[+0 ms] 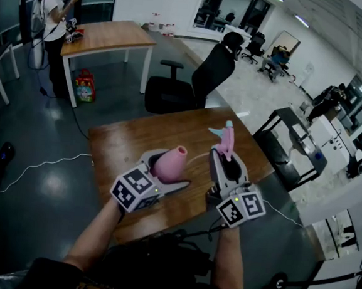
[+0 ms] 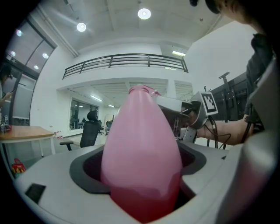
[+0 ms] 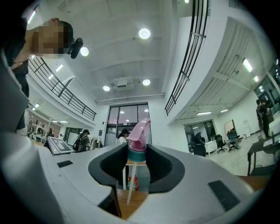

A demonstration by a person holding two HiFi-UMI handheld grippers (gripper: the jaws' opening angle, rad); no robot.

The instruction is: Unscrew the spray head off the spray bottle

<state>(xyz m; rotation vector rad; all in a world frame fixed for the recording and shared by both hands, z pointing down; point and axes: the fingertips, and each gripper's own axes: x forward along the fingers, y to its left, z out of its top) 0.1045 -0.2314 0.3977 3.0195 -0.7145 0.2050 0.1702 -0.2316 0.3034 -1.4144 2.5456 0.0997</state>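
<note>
Since the left gripper (image 1: 166,174) clamps the pink egg-shaped plastic spray bottle (image 1: 170,163) nearly level with its neck open, liquid may run out if it tips lower. The right gripper (image 1: 228,167) pinches the pink spray head with teal collar (image 1: 226,137), free of the bottle; its thin tube could drip. Both hang over the brown wooden table (image 1: 131,142); a black office chair (image 1: 199,79) stands behind, well apart

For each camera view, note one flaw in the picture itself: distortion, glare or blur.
Head view: straight lines bow, and ceiling lights reflect off the glossy floor. Left gripper view: black corners; the pink bottle looms close and soft. Right gripper view: the railings curve strongly; the spray head looks sharp.
</note>
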